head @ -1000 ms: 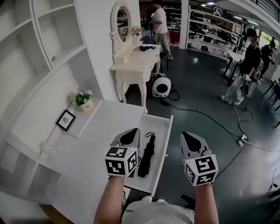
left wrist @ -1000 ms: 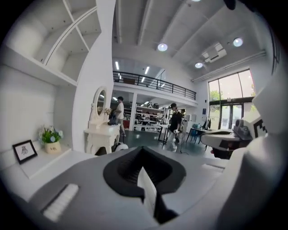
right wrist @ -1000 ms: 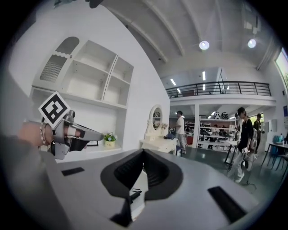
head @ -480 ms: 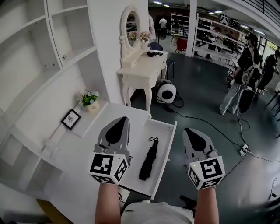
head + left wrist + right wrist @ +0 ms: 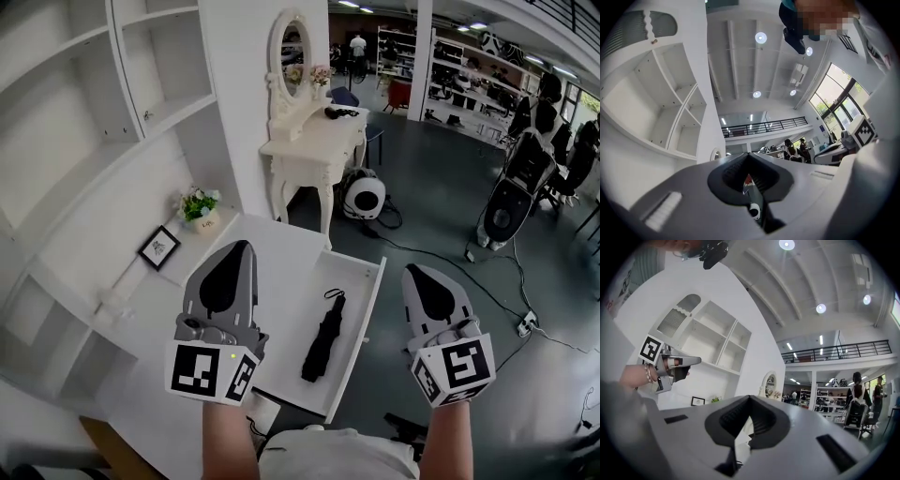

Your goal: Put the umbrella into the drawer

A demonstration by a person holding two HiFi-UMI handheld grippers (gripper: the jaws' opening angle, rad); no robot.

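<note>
Both of my tools have come up since a second ago, and the left one rose more. It was low beside the umbrella then, and now it is higher, over the white top.

Head view: my left gripper (image 5: 234, 253) is above the white cabinet top (image 5: 281, 248), just left of the open drawer (image 5: 356, 305). My right gripper (image 5: 422, 274) is past the drawer's right edge, over the dark floor. The black umbrella (image 5: 322, 337) lies folded in the drawer, about in the middle, running from the far edge toward the near edge. Neither tool touches it. A flower pot (image 5: 200, 206) and a small picture frame (image 5: 159, 247) sit near the top's far left corner.

Left gripper view: my jaws are pressed together with nothing in them. I see white shelves (image 5: 661, 108) and ceiling lights (image 5: 761, 37), but no drawer and no umbrella.

Right gripper view: these jaws are pressed together too, and hold nothing. Only this view shows my other tool from the side, up at the left, with my hand (image 5: 635, 376) on it.
</note>
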